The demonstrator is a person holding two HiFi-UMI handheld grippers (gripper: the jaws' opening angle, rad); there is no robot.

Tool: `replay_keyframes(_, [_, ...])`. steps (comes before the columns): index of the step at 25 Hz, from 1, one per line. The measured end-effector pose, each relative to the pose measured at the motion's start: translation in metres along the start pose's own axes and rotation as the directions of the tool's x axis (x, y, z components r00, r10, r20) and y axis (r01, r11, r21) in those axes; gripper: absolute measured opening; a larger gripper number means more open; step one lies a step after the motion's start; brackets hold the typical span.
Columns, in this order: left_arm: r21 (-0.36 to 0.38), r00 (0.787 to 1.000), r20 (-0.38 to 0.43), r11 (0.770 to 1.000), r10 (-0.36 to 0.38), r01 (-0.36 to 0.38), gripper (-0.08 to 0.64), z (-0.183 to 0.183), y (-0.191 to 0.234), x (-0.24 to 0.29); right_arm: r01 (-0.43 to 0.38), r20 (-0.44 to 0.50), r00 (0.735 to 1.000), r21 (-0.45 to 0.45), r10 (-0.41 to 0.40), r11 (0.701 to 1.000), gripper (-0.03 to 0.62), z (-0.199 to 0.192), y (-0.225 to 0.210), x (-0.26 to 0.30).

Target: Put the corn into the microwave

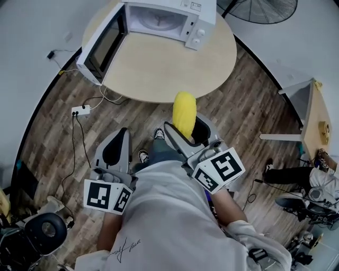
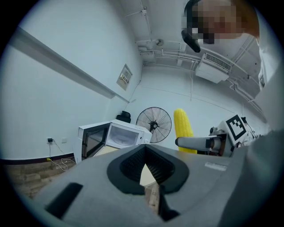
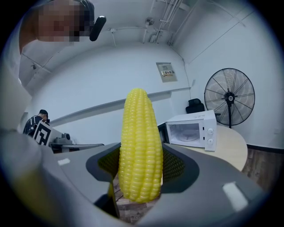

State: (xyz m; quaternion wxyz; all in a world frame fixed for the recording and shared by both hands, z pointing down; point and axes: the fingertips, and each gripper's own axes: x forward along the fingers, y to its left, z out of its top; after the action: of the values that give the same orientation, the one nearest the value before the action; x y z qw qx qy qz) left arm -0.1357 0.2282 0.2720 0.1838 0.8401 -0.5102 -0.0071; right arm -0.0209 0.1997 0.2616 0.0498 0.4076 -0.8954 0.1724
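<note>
You have one corn point(image 1: 184, 112) in your right gripper point(image 1: 186, 130). It stands upright between the two jaws, and the right gripper view shows the pads pressed against both sides of the cob's lower half, with the tip rising well above them. In the head view, the corn sits over the wood floor point(image 1: 63, 132) with its top at the near edge of the round table point(image 1: 159, 74). It is well apart from the microwave.

Your left gripper point(image 1: 115, 149) is closed on nothing. In its own view the jaws meet at the tips, leaving only a small triangular gap between the pads, and the table shows through it. This gripper hangs over the floor to the left of the right one, near your body. Each gripper carries one marker cube, two in all, both close to your chest.

There is one microwave point(image 1: 159, 21), at the table's far edge. Its door point(image 1: 103, 45) is swung wide open toward the left edge, and the white cavity and its turntable face you. The two control knobs are on the right of its front.

One fan point(image 1: 265, 9) stands beyond the table's far right edge. One power strip point(image 1: 80, 110) lies on the floor off the left edge. A second, smaller table point(image 1: 318, 119) shows at the right of the head view, with one person point(image 1: 296, 177) sitting below it.
</note>
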Motion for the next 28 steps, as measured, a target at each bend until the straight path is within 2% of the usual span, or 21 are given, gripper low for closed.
replay_keyframes(6, [-0.019, 1.000, -0.029, 1.000, -0.008, 0.008, -0.011, 0.000, 0.015, 0.030, -0.007, 0.026, 1.000, -0.019, 0.008, 1.000, 0.260, 0.015, -0.020, 0.030])
replay_keyframes(14, [-0.011, 0.999, -0.051, 1.000, -0.013, 0.013, -0.011, 0.020, 0.040, 0.085, -0.047, 0.023, 0.999, 0.028, 0.046, 0.999, 0.259, 0.032, -0.054, 0.079])
replay_keyframes(24, [0.012, 0.996, -0.075, 0.999, -0.044, 0.045, -0.011, 0.042, 0.062, 0.160, -0.042, 0.022, 0.999, 0.078, 0.040, 0.996, 0.260, 0.048, -0.106, 0.132])
replay_keyframes(28, [0.022, 0.997, -0.058, 0.999, -0.040, 0.042, -0.011, 0.053, 0.068, 0.186, -0.034, 0.022, 0.999, 0.085, 0.033, 0.996, 0.259, 0.054, -0.126, 0.148])
